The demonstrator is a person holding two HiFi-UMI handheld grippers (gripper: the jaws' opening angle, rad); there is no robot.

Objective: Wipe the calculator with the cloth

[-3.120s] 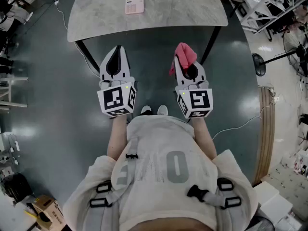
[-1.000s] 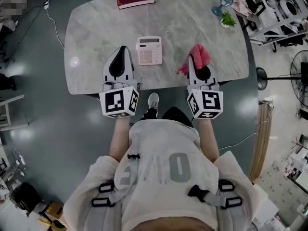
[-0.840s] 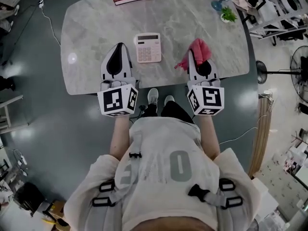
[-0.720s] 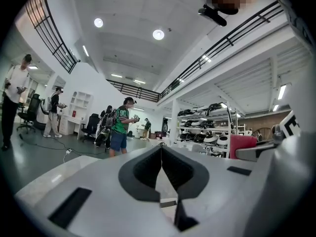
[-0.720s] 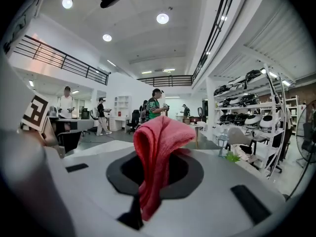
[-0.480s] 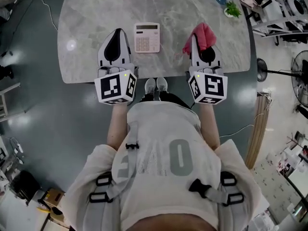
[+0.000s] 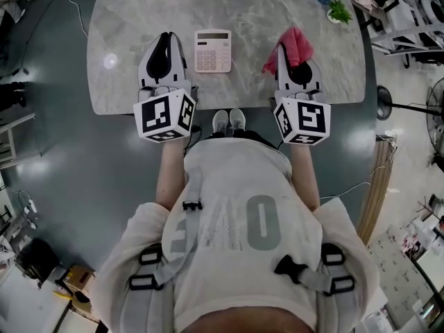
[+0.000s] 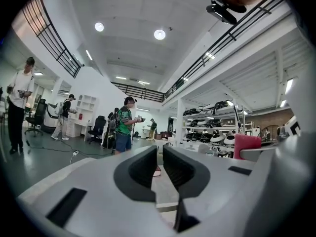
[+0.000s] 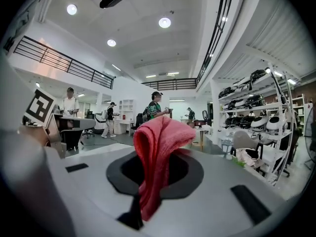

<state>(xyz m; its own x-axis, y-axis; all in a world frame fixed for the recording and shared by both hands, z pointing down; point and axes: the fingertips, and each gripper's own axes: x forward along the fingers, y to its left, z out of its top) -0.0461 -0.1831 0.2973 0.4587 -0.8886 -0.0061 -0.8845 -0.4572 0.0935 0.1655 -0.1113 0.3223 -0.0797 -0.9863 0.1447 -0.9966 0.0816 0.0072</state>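
My right gripper [image 7: 285, 53] pinches the pink cloth [image 7: 297, 43] just right of the calculator [image 7: 212, 50], with a fold left free past the tips for wiping. My left gripper [image 7: 165, 41] hovers left of the calculator, jaws pressed together on nothing, probably to steady it.

Pink calc [image 7: 212, 50] flat on table [image 7: 139, 12]; red cloth [image 7: 296, 45] clamped, R gripper [image 7: 282, 47].
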